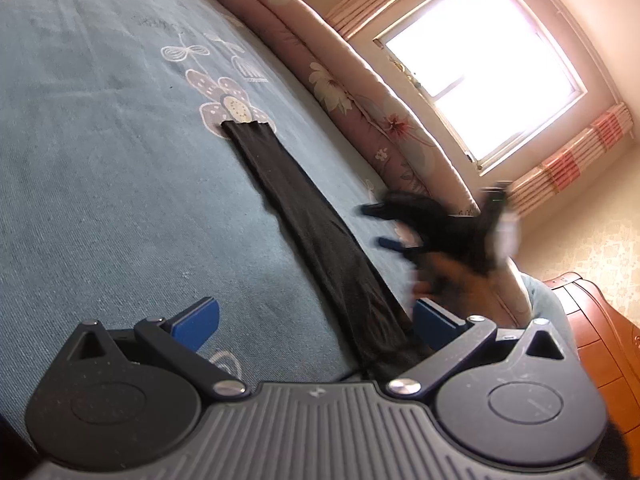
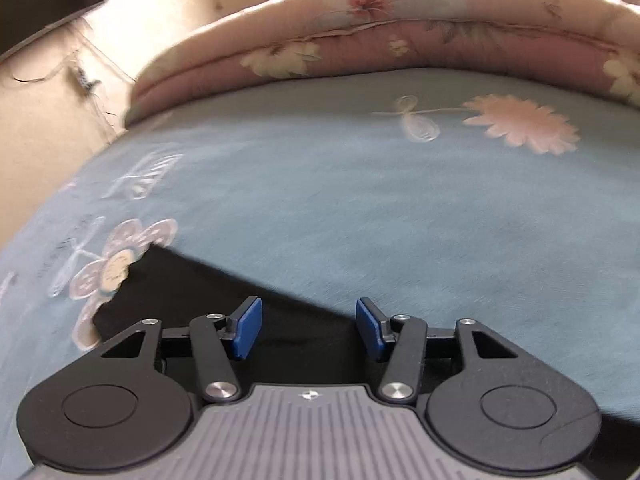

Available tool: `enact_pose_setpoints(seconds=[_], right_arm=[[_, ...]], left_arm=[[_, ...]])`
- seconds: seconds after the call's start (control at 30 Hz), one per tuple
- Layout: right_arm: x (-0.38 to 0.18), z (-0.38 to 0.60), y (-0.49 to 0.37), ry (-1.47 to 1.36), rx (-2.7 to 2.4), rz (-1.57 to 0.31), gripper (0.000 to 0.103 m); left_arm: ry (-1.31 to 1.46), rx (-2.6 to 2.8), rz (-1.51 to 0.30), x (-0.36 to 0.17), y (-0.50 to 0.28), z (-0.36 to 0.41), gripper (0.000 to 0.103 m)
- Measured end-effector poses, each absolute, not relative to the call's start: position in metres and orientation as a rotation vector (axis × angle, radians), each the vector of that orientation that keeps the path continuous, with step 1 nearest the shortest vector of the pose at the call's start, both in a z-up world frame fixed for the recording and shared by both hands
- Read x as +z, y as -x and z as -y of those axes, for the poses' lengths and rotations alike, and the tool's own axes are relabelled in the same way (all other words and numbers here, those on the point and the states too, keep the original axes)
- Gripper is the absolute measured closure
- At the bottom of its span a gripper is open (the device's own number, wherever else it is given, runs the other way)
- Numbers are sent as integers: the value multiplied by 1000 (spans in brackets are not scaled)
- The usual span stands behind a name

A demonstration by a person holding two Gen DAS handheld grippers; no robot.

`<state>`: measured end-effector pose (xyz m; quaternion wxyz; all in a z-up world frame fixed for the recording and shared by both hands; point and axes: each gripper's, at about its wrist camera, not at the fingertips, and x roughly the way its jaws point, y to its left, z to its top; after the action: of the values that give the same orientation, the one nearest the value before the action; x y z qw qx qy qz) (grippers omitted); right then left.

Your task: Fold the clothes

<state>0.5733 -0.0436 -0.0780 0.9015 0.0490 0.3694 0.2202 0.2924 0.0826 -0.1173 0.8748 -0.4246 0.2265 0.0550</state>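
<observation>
While both jaws gape, the left gripper [image 1: 316, 322] and right gripper [image 2: 309, 328] hover over the black garment [image 1: 304, 216].

The left gripper [image 1: 316, 322] stands with its blue-padded fingers [image 1: 198, 322] wide apart over a blue flowered bedsheet [image 1: 100, 168]. A long black garment [image 1: 316, 224] lies flat on the sheet, running from between the fingers, close against the right one, away ahead. Beyond the right finger the right gripper [image 1: 386, 226], blurred, hovers beside the garment with its fingers parted. A pink floral quilt [image 1: 340, 80] lies farther off.
</observation>
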Motion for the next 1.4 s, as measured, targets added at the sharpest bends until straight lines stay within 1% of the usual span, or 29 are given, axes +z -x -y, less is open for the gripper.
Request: enact_pose_setpoints(seconds=[0.1, 0.17, 0.23, 0.3, 0.37, 0.43, 0.53, 0.57, 0.6, 0.63, 0.7, 0.83, 0.9, 0.97, 1.07, 1.2, 1.4], right_arm=[[-17, 77, -528, -50, 423, -708, 46], [23, 99, -498, -17, 402, -670, 44], [64, 122, -468, 17, 380, -632, 37], [104, 144, -438, 50, 358, -594, 37], [144, 166, -407, 84, 335, -556, 31], [181, 192, -357, 109, 277, -520, 23], [213, 233, -285, 94, 227, -480, 21], [212, 245, -269, 73, 223, -471, 20], [211, 257, -253, 50, 221, -464, 15], [201, 270, -241, 16, 229, -477, 13], [171, 295, -223, -60, 247, -512, 13], [77, 331, -222, -236, 260, -604, 13], [27, 346, -226, -327, 260, -647, 13], [-20, 356, -237, -438, 262, -653, 13], [-72, 360, -265, -568, 291, -673, 13], [-110, 351, -298, -597, 314, -700, 13], [-126, 329, -316, -519, 344, -762, 13]], left_arm=[[872, 130, -466, -116, -292, -80, 1], [851, 144, -457, -113, -292, -77, 1], [834, 156, -450, -112, -292, -73, 1], [803, 170, -458, -109, -295, -67, 1], [773, 184, -480, -105, -298, -62, 1], [771, 168, -512, -95, -291, -59, 1], [759, 136, -549, -79, -275, -54, 1], [728, 111, -554, -70, -266, -50, 1], [685, 88, -564, -63, -258, -45, 1], [634, 65, -580, -56, -249, -40, 1], [530, 17, -612, -46, -233, -30, 1], [308, -64, -709, -38, -199, -2, 1], [264, -67, -725, -39, -178, 6, 1], [250, -85, -726, -39, -162, 12, 1], [228, -98, -717, -39, -144, 20, 1], [198, -105, -695, -40, -136, 27, 1], [231, -127, -696, -52, -144, 26, 1]])
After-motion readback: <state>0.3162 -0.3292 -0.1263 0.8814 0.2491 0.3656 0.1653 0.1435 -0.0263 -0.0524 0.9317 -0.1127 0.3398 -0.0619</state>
